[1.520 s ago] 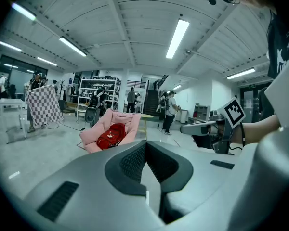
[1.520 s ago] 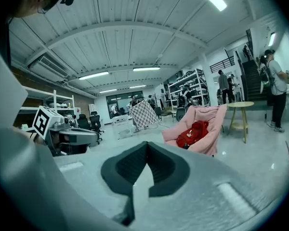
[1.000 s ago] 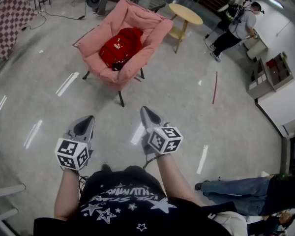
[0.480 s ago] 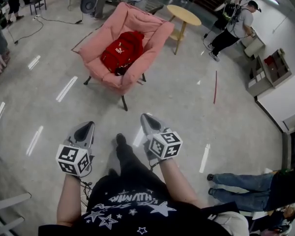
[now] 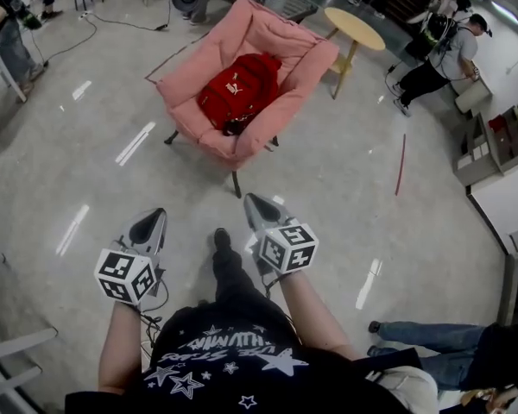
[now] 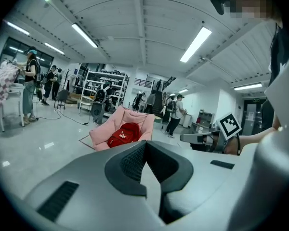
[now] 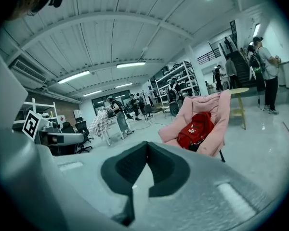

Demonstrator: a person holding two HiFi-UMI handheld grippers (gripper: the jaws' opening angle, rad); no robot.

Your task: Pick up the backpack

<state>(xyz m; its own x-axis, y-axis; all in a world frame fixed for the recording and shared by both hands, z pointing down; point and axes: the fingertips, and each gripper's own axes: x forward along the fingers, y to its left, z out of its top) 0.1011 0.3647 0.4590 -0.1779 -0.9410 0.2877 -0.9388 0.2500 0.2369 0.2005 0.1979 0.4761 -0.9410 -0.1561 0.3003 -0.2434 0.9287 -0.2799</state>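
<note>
Pink chair (image 5: 192,78), backpack (image 5: 240,89) underside hidden

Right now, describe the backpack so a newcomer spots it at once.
Find the big pink padded chair on thin dark legs on the glossy grey floor, left of the round pale wooden table. In its seat lies the red fabric backpack. It is the only thing in the chair, bright red with a small white logo.
</note>
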